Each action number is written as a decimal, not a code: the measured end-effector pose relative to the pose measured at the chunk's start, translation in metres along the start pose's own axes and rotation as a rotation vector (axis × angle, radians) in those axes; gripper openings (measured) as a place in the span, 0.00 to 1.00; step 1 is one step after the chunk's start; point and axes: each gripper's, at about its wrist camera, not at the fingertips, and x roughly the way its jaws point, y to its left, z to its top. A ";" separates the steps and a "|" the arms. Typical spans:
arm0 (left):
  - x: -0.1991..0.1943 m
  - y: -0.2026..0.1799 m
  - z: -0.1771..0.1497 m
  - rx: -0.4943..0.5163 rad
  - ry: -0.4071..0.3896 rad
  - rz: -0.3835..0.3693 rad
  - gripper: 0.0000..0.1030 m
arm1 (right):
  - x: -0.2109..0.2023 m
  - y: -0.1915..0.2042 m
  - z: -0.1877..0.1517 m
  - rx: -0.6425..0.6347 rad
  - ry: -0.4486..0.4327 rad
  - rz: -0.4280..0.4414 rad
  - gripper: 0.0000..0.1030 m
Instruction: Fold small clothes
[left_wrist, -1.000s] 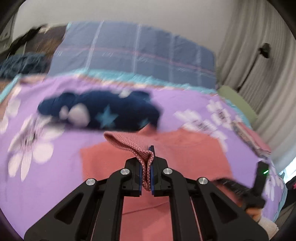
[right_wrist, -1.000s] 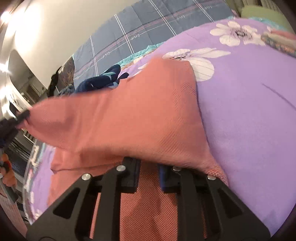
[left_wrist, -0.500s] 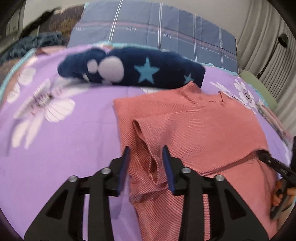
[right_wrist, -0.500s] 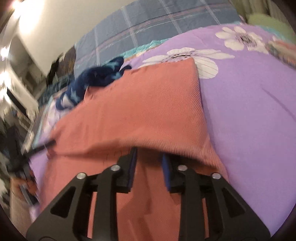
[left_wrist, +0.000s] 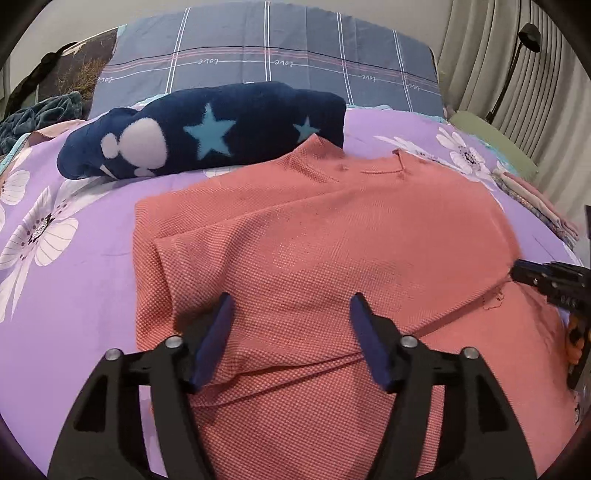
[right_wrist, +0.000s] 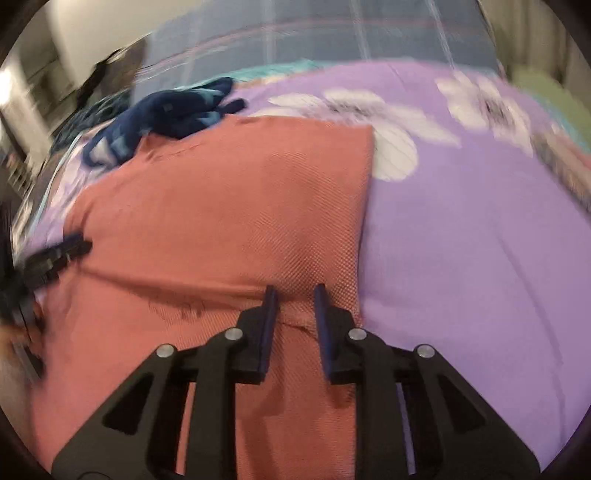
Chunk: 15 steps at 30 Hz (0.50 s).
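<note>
Coral shirt (left_wrist: 314, 258) lies on the purple bedspread (left_wrist: 74, 288), one fold laid across it. Your left gripper (left_wrist: 291, 328) stands wide apart, empty; your right gripper (right_wrist: 293, 314) is parted over the fold's edge. Judged next: regrip for a second fold. Only the left view shows the navy star garment (left_wrist: 207, 136) sharply.

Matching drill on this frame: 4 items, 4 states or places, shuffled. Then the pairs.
Items:
1. left gripper
2. right gripper
3. salmon-pink knit shirt
4. navy fleece garment with light-blue stars

States or places:
A. lies at the shirt's far edge, near the plaid pillow
B. jaws wide apart, nothing between them
C. folded over itself on the purple floral bedspread
D. jaws narrowly apart over the fold's right edge

Pairs: 1-B, 2-D, 3-C, 4-A
</note>
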 end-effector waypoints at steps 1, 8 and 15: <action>0.002 -0.003 -0.001 0.015 0.006 0.011 0.68 | -0.003 0.005 -0.003 -0.025 -0.008 -0.028 0.19; 0.002 -0.016 -0.002 0.070 0.007 0.065 0.72 | -0.019 -0.006 0.039 0.025 -0.101 -0.029 0.35; 0.005 -0.016 -0.001 0.068 0.007 0.058 0.73 | 0.071 -0.041 0.078 0.083 0.012 -0.125 0.42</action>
